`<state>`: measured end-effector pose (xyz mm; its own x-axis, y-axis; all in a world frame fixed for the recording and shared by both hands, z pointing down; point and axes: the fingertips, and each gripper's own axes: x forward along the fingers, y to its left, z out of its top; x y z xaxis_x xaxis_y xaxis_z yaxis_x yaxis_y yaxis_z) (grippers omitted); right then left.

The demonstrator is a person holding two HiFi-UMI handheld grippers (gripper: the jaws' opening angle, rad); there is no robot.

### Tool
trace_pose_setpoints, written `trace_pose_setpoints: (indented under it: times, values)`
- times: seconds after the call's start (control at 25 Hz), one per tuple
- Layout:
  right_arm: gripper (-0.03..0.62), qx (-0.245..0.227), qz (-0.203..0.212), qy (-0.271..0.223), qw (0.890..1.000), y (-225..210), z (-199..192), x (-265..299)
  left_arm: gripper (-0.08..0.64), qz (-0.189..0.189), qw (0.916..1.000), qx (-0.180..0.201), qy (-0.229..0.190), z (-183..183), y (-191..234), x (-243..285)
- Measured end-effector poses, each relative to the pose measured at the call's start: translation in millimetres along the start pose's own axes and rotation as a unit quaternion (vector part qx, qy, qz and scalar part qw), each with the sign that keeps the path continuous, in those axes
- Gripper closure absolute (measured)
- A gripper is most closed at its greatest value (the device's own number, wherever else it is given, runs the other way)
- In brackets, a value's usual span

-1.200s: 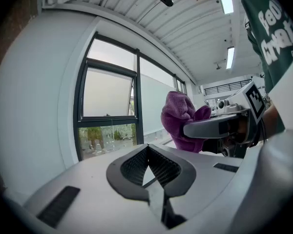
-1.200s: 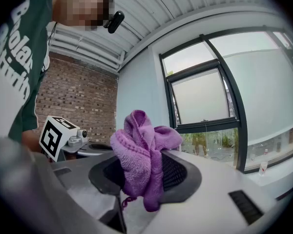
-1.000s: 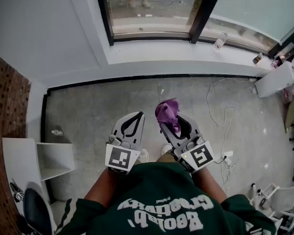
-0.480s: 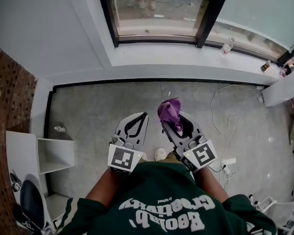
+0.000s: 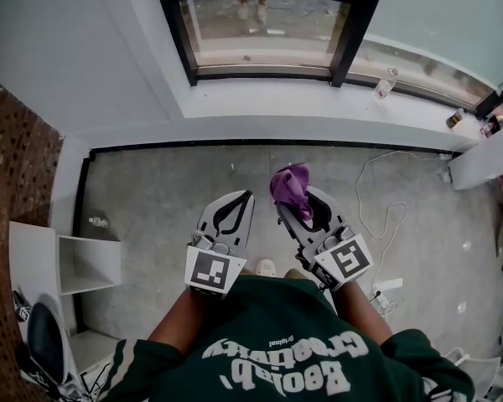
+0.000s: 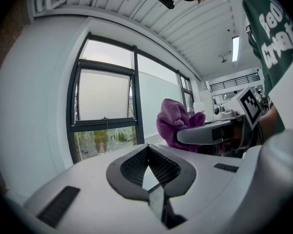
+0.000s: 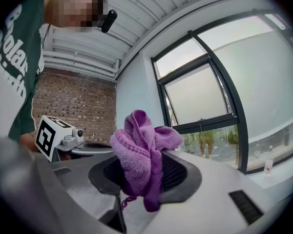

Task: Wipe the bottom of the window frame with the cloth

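While both my grippers hang side by side over the floor [image 5: 163,191], things lie so:
Right gripper [image 7: 145,177]: jaws clamped on the purple cloth [image 7: 140,147] — it bunches up past the tips.
Left gripper [image 6: 147,165]: jaws closed together, nothing between them.
Cloth: just right of my left jaws, not touching them.
Window frame [image 5: 260,72]: bottom rail ahead of both jaws, well apart — beyond the white sill [image 5: 318,100].
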<state>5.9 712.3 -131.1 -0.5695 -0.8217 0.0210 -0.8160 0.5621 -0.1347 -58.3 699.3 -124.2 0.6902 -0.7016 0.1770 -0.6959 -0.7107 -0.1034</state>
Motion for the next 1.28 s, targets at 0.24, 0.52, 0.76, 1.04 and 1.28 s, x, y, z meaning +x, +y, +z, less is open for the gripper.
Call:
trace_pose_setpoints:
  times: [0.24,0.52,0.76,1.04,1.28]
  values:
    - [0.423,0.007,-0.008,0.003,1.0,-19,-5,-16,0.554,-0.001,1.0,0.005,0.002,3,-16,12]
    - [0.423,0.0,0.006,-0.003,1.0,-22,-7,-3,0.554,0.005,0.9999,-0.006,-0.013,-3,-11,20]
    - [0.423,-0.008,0.009,-0.013,1.0,-37,-3,24,0.554,0.009,0.9996,0.001,-0.025,0,15,43]
    - [0.423,-0.011,0.0,-0.017,1.0,-69,-1,66,0.554,0.006,0.9995,0.02,-0.024,3,60,87]
    - [0.423,-0.004,-0.016,0.006,1.0,-112,-14,141,0.554,-0.005,0.9996,0.009,-0.028,-9,133,146]
